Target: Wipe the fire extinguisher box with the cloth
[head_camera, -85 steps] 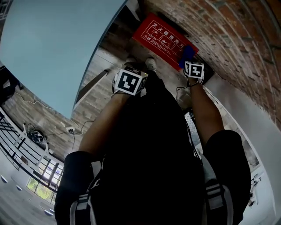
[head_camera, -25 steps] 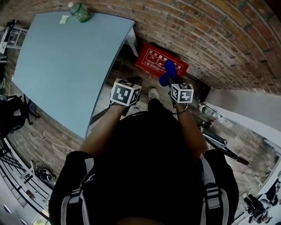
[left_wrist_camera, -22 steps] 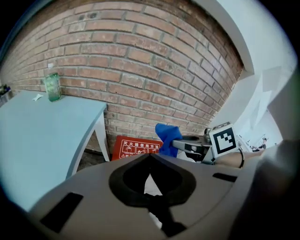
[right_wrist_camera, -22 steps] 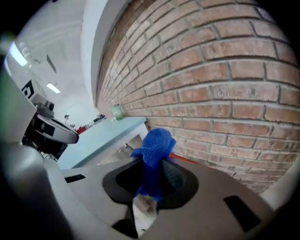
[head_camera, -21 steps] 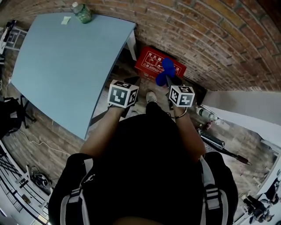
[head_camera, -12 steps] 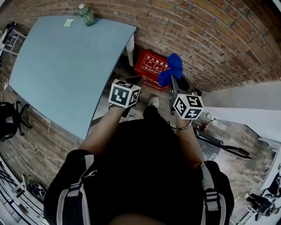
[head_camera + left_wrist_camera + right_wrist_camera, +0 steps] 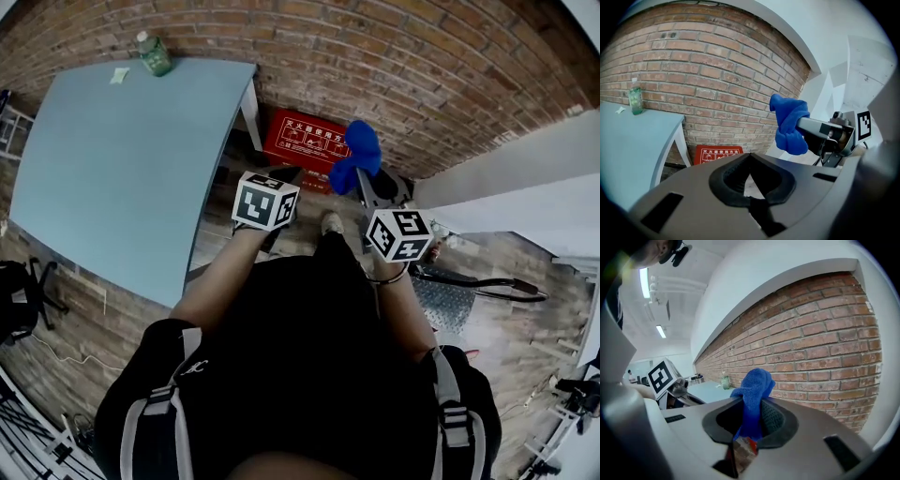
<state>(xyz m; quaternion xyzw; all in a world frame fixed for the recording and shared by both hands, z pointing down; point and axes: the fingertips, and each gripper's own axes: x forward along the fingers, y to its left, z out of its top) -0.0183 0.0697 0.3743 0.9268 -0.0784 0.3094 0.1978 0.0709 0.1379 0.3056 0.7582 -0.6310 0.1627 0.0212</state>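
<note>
The right gripper [image 7: 364, 186] clamped the cloth [image 7: 356, 155], well above the box [image 7: 302, 142] at the wall's foot; the left gripper [image 7: 750, 180] was closed, empty. The step required lowering first – then flat, overlapping strokes.

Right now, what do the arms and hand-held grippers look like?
The left hand-held gripper and right hand-held gripper have grey bodies with black-padded openings; each carries a white cube with black square markers. The person wears a black short-sleeved top.

Workshop-like room: brick wall [image 7: 422, 56], work table [image 7: 112, 159], fire extinguisher box [image 7: 305, 145].
</note>
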